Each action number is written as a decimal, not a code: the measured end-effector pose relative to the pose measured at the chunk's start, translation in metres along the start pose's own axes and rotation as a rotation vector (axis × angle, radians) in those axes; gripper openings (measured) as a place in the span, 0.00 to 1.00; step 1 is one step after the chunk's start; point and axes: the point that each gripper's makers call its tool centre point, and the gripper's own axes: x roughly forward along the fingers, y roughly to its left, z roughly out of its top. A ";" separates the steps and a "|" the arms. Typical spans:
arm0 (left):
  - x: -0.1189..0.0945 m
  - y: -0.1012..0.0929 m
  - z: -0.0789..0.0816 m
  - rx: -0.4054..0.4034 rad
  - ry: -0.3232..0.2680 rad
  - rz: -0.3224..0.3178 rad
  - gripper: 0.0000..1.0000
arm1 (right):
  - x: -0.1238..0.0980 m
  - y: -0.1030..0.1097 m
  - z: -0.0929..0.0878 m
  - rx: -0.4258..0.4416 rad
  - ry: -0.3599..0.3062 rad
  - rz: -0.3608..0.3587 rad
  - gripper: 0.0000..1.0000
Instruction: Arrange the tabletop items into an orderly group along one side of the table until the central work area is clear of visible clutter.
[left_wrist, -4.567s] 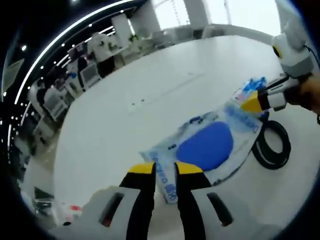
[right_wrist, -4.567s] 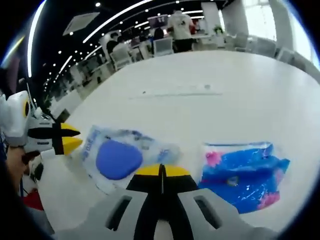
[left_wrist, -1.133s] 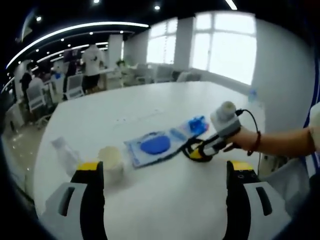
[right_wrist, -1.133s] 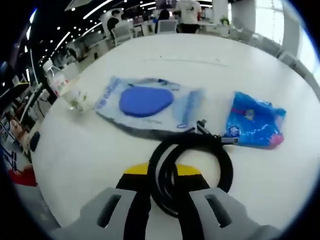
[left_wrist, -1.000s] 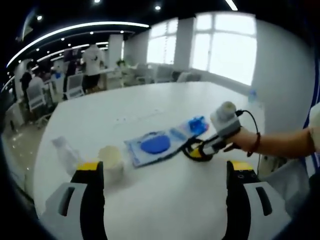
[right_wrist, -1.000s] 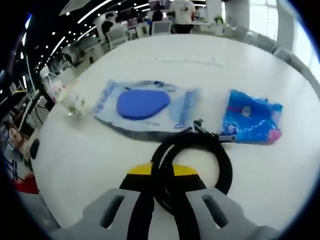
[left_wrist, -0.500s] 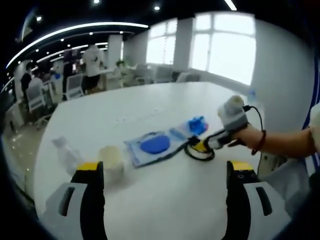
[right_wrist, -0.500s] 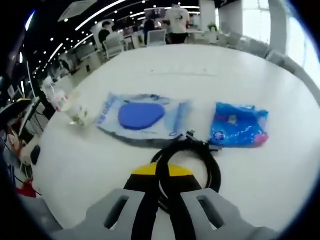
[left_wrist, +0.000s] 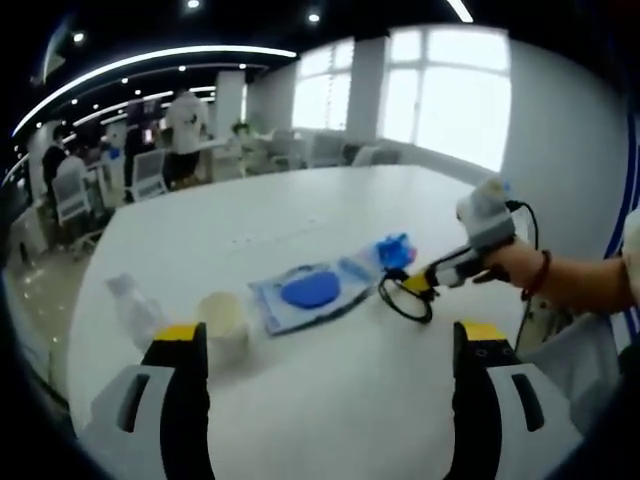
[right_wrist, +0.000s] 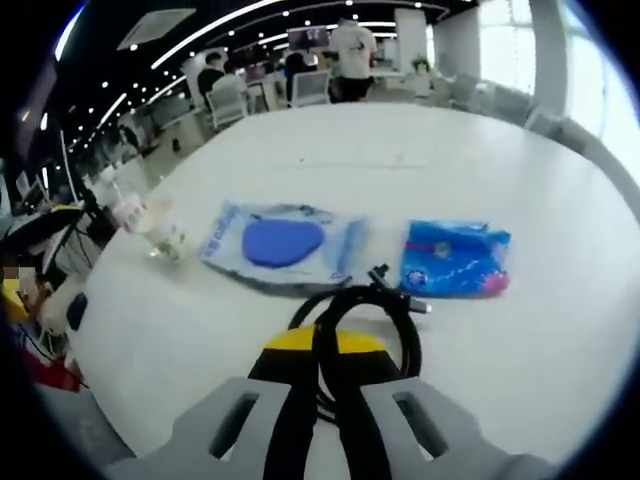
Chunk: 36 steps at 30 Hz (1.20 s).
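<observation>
Since half a second earlier, the right gripper (left_wrist: 420, 285) had risen and swung toward the right of the left gripper view, carrying the cable (right_wrist: 352, 325) with it so the coil hung tilted off the table (left_wrist: 300, 400). Its jaws were pinched on the near side of the black coil, which stood up between the yellow tips in the right gripper view. Beyond the coil lay the clear pouch (right_wrist: 283, 243) with a blue pad inside, and just beside it, to the right, the blue packet (right_wrist: 452, 259). A cup (left_wrist: 224, 322) and a bottle (left_wrist: 128, 303) sat apart from them, near the table's edge, left of the pouch. The left gripper (left_wrist: 325, 345) hovered above the table with its jaws spread wide, holding nothing. A hand (left_wrist: 515, 265) gripped the right gripper's handle.
</observation>
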 end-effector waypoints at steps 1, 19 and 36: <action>0.000 0.000 0.000 0.001 0.000 -0.002 0.99 | -0.002 0.000 0.000 -0.004 -0.001 -0.001 0.04; -0.001 -0.003 -0.002 0.015 0.014 -0.012 0.99 | -0.032 -0.001 0.006 -0.075 -0.024 -0.016 0.02; -0.002 -0.006 -0.005 0.022 0.026 -0.014 0.99 | -0.028 -0.002 -0.002 -0.207 0.031 -0.036 0.02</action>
